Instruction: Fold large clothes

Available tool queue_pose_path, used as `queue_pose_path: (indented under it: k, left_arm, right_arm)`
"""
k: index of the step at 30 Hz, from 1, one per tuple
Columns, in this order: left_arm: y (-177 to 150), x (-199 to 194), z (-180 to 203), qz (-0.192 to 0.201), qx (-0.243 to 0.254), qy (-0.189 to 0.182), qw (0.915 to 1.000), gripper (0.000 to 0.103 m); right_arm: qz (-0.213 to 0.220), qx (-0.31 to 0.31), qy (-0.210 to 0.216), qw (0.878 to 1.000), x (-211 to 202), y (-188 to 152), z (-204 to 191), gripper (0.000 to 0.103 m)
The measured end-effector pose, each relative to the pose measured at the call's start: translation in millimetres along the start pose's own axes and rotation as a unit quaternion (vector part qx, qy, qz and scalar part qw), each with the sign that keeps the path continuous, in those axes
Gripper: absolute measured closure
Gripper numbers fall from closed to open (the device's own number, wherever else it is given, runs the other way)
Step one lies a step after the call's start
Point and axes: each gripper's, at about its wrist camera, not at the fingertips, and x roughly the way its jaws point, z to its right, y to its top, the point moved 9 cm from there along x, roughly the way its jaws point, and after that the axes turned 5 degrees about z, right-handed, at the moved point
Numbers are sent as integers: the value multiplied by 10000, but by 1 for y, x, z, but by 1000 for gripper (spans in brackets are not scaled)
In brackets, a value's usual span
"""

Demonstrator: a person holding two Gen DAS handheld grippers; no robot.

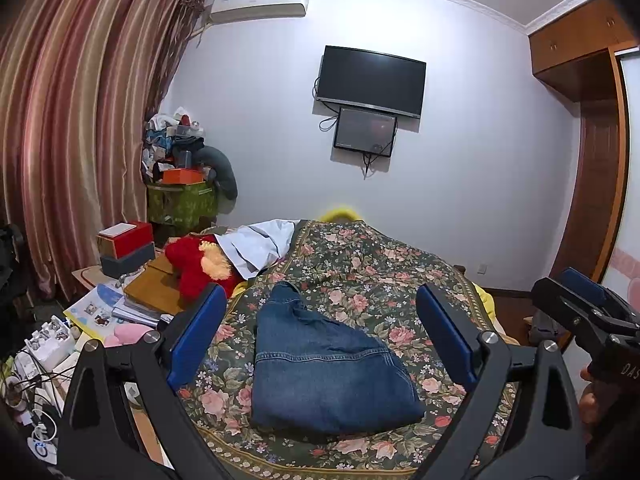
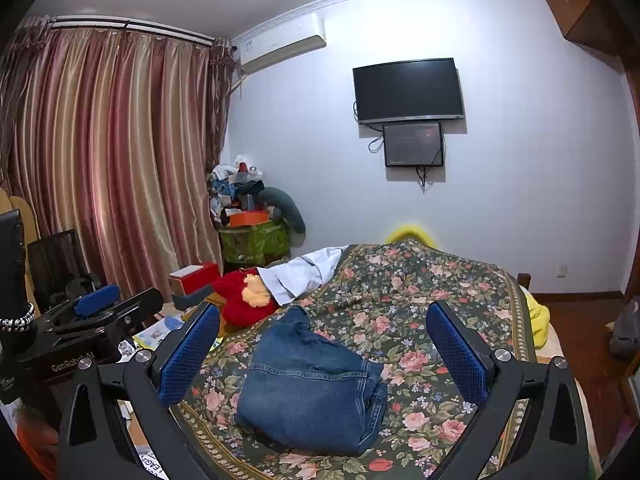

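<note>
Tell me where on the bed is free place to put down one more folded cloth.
The floral bedspread lies bare beyond and right of the folded blue denim garment, up to the yellow blanket. The left edge is crowded: a red plush toy, a white cloth, and books and boxes beside the bed.

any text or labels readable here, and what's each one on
"GenRobot AI", last letter partly hidden: body of the left hand-held gripper, right wrist view.
"DAS", cut off: body of the right hand-held gripper, left wrist view.
Air conditioner sticker, booklets, papers at the frame bottom: too small or blurred.
</note>
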Motion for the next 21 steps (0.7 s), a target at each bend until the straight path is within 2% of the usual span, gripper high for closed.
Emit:
queue_pose_path:
  k: [21]
  left_arm:
    - [1,1,5,3,213,-64,9998,4]
  right_arm:
    - [51,12,-19,10000,-4,7,2,0]
